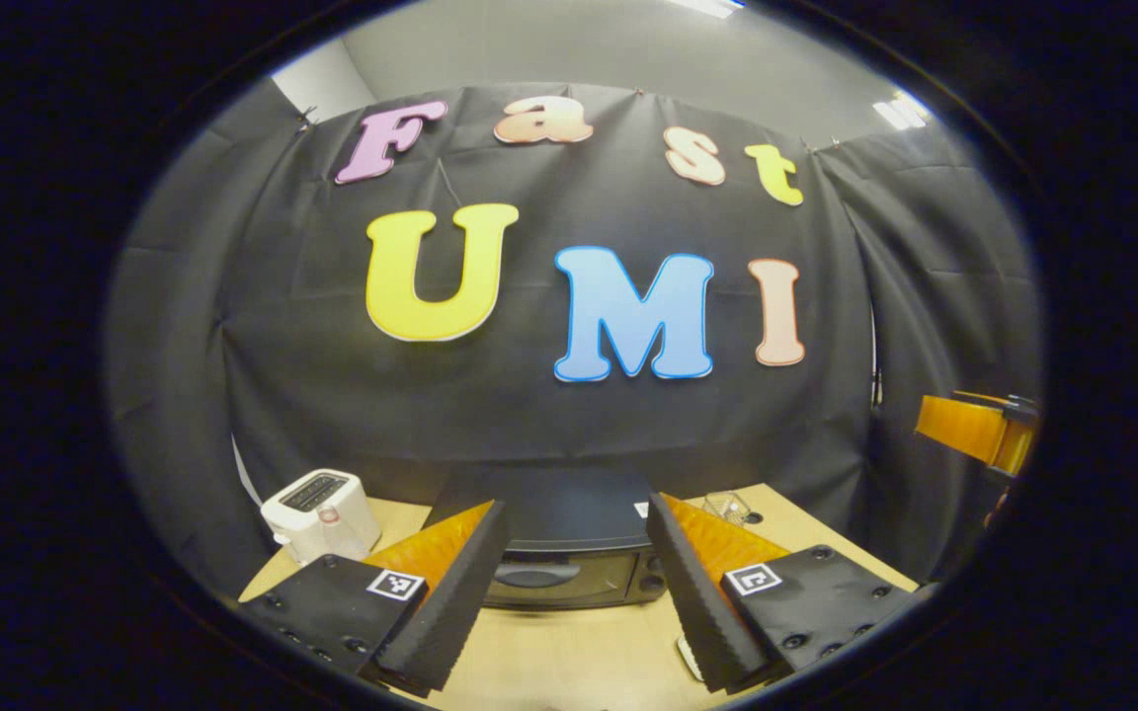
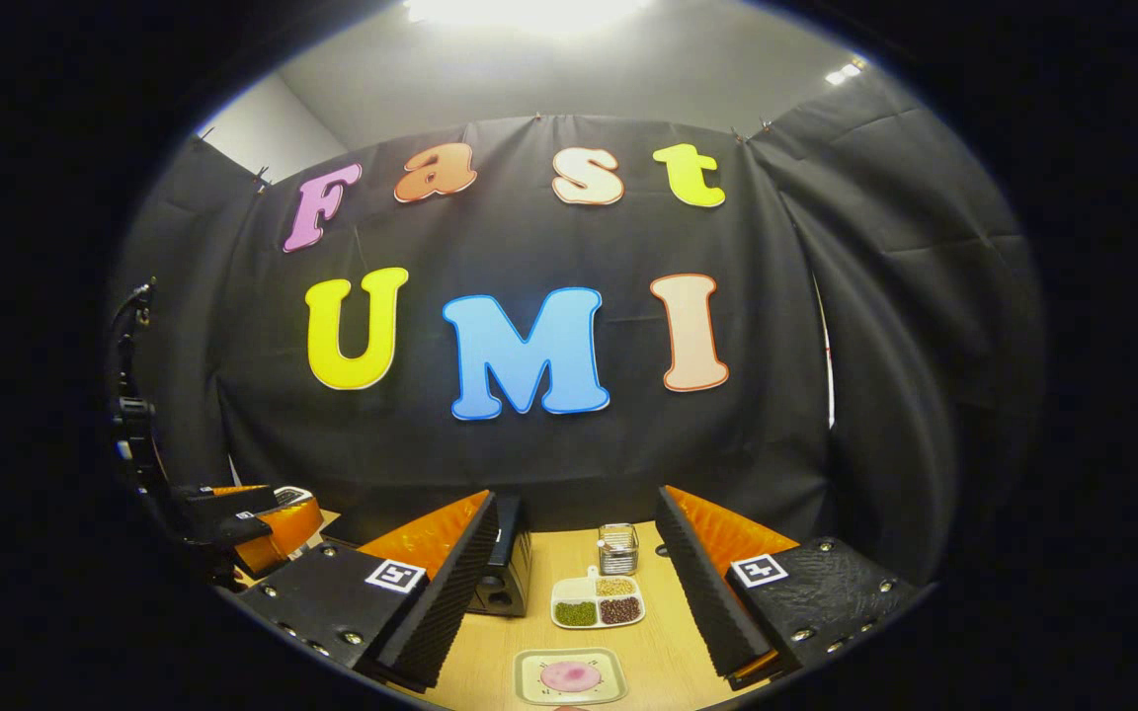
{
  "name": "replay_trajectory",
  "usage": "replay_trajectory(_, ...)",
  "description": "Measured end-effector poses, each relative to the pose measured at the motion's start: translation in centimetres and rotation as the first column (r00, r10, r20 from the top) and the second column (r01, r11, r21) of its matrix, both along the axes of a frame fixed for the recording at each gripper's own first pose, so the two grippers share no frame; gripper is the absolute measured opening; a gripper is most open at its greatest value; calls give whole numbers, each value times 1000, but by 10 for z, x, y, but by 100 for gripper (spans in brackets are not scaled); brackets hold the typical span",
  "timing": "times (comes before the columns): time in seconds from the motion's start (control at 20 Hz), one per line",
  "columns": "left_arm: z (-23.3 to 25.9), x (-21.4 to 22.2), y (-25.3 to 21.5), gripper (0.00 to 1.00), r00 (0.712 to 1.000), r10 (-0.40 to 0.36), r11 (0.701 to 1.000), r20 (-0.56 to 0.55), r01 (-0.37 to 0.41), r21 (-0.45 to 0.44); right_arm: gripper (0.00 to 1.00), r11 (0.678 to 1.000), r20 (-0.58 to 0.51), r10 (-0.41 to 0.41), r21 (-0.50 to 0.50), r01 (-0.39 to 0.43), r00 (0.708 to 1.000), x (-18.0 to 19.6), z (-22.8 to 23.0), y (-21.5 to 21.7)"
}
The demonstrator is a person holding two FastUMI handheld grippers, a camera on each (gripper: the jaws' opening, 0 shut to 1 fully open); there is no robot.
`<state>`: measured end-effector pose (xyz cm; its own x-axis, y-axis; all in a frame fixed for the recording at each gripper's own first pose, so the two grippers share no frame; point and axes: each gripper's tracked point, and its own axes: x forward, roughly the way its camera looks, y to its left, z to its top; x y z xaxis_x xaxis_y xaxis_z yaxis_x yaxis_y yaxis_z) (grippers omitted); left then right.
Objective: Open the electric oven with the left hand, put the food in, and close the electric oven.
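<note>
Standing ahead-left of the left claw [image 1: 569, 563], a white toaster [image 1: 322, 513] sits near the bench [image 1: 569, 652] edge. Straight ahead, between that claw's spread, empty fingers, is the black electric oven [image 1: 569, 538], its door shut; a clear glass container [image 1: 727, 507] stands ahead-right of it, contents hard to make out.

In the right gripper view, the oven's side [image 2: 505, 563] peeks past the left finger of the right claw [image 2: 574, 583], also spread and empty. Ahead between its fingers lies bare bench, then a glass jar [image 2: 617, 549], a divided dish [image 2: 597, 602] of green, tan and dark-red grains, and nearest, a square plate [image 2: 569, 676] carrying a pink round food [image 2: 570, 675], its near edge cut off.
</note>
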<state>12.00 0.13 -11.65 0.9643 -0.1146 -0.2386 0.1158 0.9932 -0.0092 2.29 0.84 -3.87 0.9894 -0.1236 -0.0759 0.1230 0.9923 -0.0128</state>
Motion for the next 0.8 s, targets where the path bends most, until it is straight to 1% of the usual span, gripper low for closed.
replay_trajectory(0.05, -9, 7, 2, 99, 1000, 2, 1000, -15, -2, 5, 97, 1000, -9, -7, -3, 7, 1000, 1, -3, -2)
replay_trajectory(0.15, -32, 27, 7, 95, 998, 6, 1000, -61, -5, 13, 97, 1000, -29, -21, -2, 21, 999, 3, -10, -6)
replay_trajectory(0.25, -59, 48, 12, 99, 994, 9, 1000, -113, -8, 10, 97, 999, -47, -36, 1, 36, 998, 6, -17, -11)
replay_trajectory(0.35, -87, 65, 18, 92, 987, 15, 1000, -161, -13, 8, 97, 998, -60, -56, -4, 56, 997, 7, -21, -16)
replay_trajectory(0.4, -99, 73, 19, 99, 984, 15, 1000, -176, -14, 6, 97, 998, -67, -68, -9, 68, 995, 7, -23, -19)
replay_trajectory(0.5, -118, 89, 24, 99, 979, 20, 1000, -202, -17, 13, 97, 996, -79, -92, -16, 91, 993, 7, -27, -25)
replay_trajectory(0.6, -138, 101, 26, 99, 976, 18, 999, -219, -10, 40, 97, 994, -87, -111, -20, 109, 990, 7, -29, -29)
replay_trajectory(0.65, -147, 106, 27, 95, 973, 20, 999, -230, -8, 52, 97, 993, -91, -117, -21, 116, 989, 7, -30, -30)
replay_trajectory(0.7, -157, 109, 28, 99, 969, 22, 998, -245, -8, 58, 97, 992, -98, -123, -24, 121, 988, 7, -32, -31)
replay_trajectory(0.75, -164, 112, 29, 92, 966, 28, 998, -256, -13, 57, 97, 992, -105, -127, -30, 125, 986, 6, -34, -31)
replay_trajectory(0.8, -170, 115, 31, 95, 964, 34, 998, -262, -20, 56, 97, 991, -112, -132, -36, 129, 985, 5, -36, -32)
